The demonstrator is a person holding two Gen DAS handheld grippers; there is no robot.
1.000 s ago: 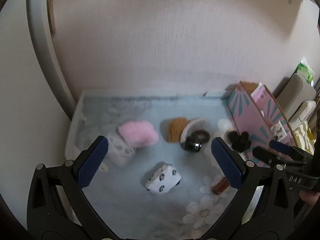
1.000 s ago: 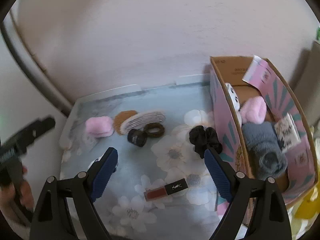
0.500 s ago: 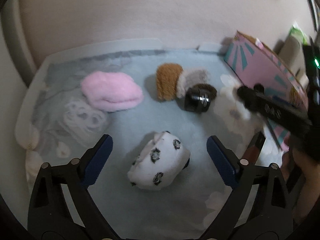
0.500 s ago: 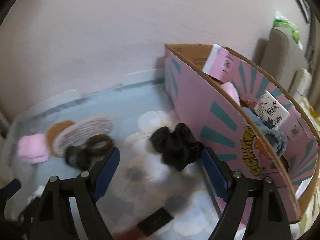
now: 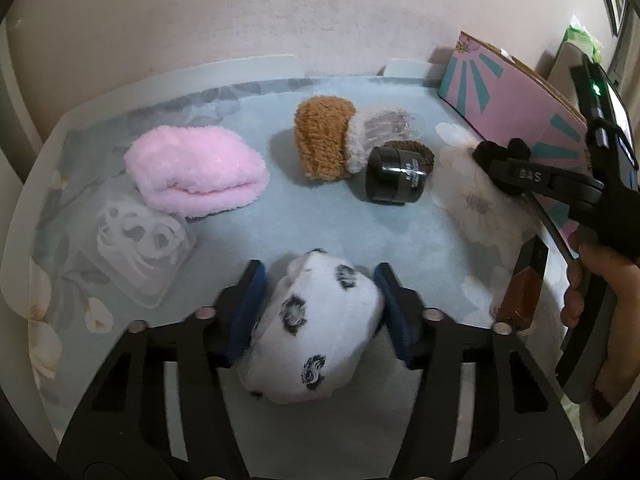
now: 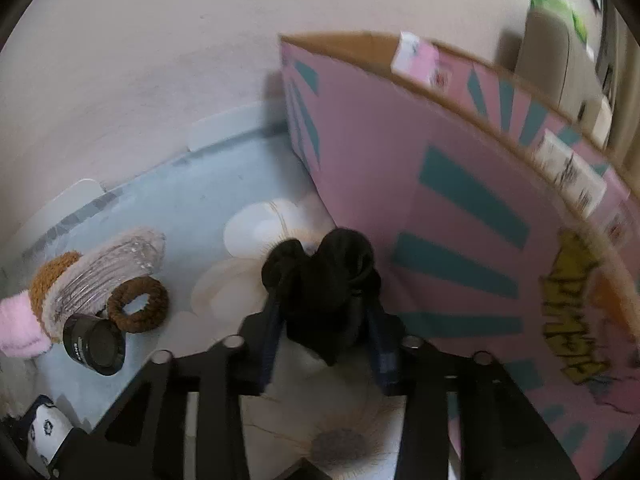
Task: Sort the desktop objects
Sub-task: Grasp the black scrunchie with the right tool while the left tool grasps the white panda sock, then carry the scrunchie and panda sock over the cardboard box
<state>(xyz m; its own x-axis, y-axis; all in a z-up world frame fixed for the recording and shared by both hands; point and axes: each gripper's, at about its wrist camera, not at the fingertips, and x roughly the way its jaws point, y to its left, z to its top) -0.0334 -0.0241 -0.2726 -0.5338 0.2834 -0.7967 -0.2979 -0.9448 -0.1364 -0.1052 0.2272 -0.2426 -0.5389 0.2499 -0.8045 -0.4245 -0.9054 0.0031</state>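
- Left gripper [image 5: 318,308] closing, pads pinching the spotted white sock [image 5: 316,328]: squeeze firmly, lift straight.
- Right gripper [image 6: 326,344] closing, clamping the black scrunchie [image 6: 324,276]; pink box [image 6: 460,240] at two o'clock.

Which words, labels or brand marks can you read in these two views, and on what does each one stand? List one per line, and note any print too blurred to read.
"DAS": on the arm of the right claw, seen from the left wrist view.
White lettering on the black jar: too small to read.
Yellow lettering on the pink box: blurred, unreadable.
Printed packets in the box: blurred, unreadable.
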